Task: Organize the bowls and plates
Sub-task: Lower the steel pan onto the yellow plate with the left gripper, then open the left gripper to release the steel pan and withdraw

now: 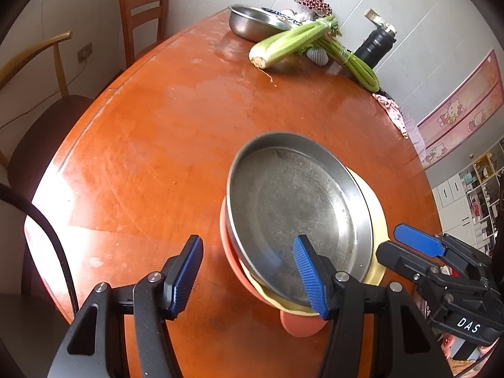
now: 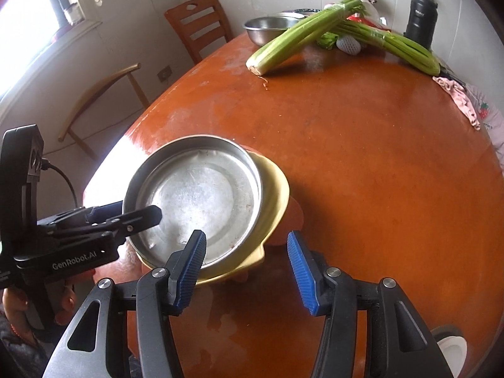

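Stack sits on the round wooden table: steel plate on top, yellow plate under it, orange plate at the bottom. Steel one is offset, so yellow rim shows on the far-right side. Looks like nesting by size, not yet centred.

Left gripper: jaws spread, one pad over the steel plate's near rim, the other over bare table; nothing clamped as far as I can tell.

Right gripper: released, jaws apart, yellow plate's tab handle just ahead between them, untouched. Probably lets go to re-seat.

Hard to read: orange plate mostly buried, shape unclear. Steel bowl far ahead, partly behind celery. White object at lower right cut off.
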A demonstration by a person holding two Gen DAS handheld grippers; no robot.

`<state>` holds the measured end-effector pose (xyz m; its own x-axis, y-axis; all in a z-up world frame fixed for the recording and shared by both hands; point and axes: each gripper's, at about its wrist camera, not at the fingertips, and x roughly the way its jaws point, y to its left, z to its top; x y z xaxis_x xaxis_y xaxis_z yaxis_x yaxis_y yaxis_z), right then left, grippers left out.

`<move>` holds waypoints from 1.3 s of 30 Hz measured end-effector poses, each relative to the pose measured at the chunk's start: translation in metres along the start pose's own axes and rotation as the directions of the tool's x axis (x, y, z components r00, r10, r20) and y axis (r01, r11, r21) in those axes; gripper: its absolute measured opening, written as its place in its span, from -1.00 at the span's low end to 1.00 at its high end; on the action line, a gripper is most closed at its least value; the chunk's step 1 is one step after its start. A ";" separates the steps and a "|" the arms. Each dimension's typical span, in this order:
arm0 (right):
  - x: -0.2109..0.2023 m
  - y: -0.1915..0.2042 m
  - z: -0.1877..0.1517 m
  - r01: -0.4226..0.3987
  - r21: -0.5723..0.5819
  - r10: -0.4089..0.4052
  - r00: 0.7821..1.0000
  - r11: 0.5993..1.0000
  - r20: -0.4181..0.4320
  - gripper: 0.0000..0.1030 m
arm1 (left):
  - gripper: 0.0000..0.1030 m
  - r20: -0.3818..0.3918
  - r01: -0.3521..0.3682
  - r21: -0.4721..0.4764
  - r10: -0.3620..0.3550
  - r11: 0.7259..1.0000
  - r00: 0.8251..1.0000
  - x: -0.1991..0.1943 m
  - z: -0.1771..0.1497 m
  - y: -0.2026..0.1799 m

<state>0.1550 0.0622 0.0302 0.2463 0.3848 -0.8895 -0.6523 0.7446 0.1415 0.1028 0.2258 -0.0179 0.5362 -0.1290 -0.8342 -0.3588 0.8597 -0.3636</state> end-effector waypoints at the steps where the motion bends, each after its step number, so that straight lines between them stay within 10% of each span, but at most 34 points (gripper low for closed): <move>1: 0.002 0.000 0.000 0.002 0.004 -0.002 1.000 1.000 -0.004 0.08 | 0.16 -0.004 0.001 0.003 -0.001 1.000 1.000 0.002 0.000 -0.002; 39: 0.010 -0.037 -0.007 0.047 0.072 -0.046 0.999 0.996 -0.016 0.08 | 0.19 -0.044 -0.004 0.142 0.011 0.990 0.999 0.045 0.022 -0.065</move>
<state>0.1764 0.0341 0.0129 0.2642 0.3418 -0.9019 -0.5865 0.7993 0.1310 0.1670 0.1752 -0.0228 0.4979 -0.1414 -0.8556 -0.2487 0.9219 -0.2971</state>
